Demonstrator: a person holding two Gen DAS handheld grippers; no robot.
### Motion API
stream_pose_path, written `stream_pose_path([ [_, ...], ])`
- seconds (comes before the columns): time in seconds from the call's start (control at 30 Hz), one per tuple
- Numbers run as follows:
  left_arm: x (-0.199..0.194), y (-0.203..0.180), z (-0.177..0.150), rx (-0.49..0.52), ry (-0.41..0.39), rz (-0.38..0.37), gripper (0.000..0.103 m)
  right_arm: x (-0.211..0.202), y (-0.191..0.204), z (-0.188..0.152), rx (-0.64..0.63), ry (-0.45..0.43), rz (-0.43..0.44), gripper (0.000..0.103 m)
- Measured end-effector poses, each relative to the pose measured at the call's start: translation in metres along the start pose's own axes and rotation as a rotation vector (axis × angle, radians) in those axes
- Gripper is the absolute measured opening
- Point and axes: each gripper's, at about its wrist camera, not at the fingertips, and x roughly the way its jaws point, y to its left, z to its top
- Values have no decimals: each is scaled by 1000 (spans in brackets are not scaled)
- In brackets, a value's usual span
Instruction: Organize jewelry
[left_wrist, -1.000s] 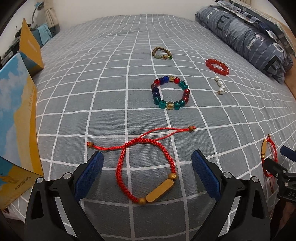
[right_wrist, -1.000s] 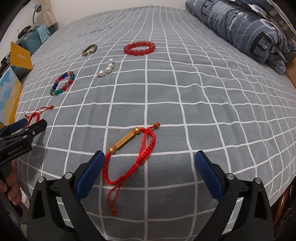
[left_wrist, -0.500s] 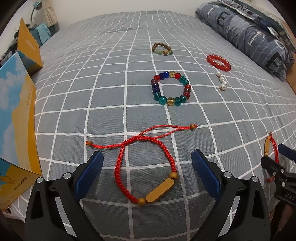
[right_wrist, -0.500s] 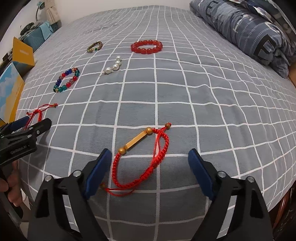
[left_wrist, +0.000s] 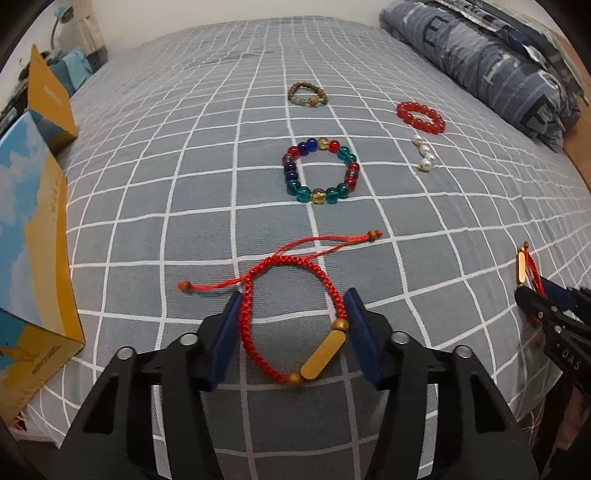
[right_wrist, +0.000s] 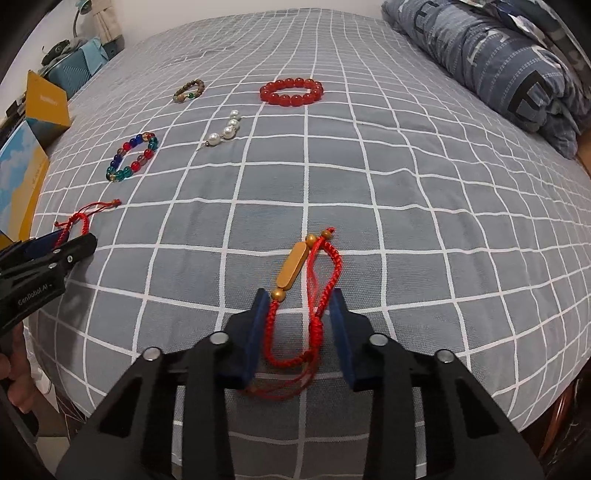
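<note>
Two red cord bracelets with gold bars lie near the front edge of a grey checked bed (left_wrist: 184, 184). In the left wrist view one bracelet (left_wrist: 291, 259) lies as a round loop between my left gripper's (left_wrist: 293, 299) jaws. They are closing, and the blue pads (left_wrist: 229, 332) touch both sides of the cord. In the right wrist view the other bracelet (right_wrist: 293, 267) lies squeezed into a narrow loop between my right gripper's (right_wrist: 298, 295) closing jaws, with the pads (right_wrist: 255, 332) against its cord. Each gripper also shows at the other view's edge: the right gripper (left_wrist: 546, 306), the left gripper (right_wrist: 74, 243).
Farther back on the bed lie a multicoloured glass-bead bracelet (left_wrist: 319, 171), a red bead bracelet (left_wrist: 421, 116), a short pearl string (left_wrist: 424, 153) and a brown bead bracelet (left_wrist: 306, 94). A yellow and blue box (left_wrist: 33, 240) stands at the left. A folded blue quilt (left_wrist: 498, 62) lies at the right.
Both grippers' jaws have come in from wide open onto their bracelets. The right bracelet's loop has been pushed narrower. Neither hand has shifted.
</note>
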Motion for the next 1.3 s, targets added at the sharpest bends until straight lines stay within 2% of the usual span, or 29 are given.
stream_pose_path([
  [0.13, -2, -5, 1, 29, 3, -22, 35, -1, 2, -1, -3, -8, 0, 25],
  [0.2, -3, -5, 1, 31, 3, -34, 19, -3, 2, -1, -2, -11, 0, 17],
  [0.27, -5, -6, 1, 39, 0, -36, 11, -4, 2, 1, 0, -12, 3, 12],
  [0.8, -20, 1, 5, 30, -24, -42, 11, -13, -1, 0, 41, -42, 9, 9],
  [1.3, -52, 12, 26, 24, -106, -16, 11, -35, 1, 13, 47, -113, -16, 9],
])
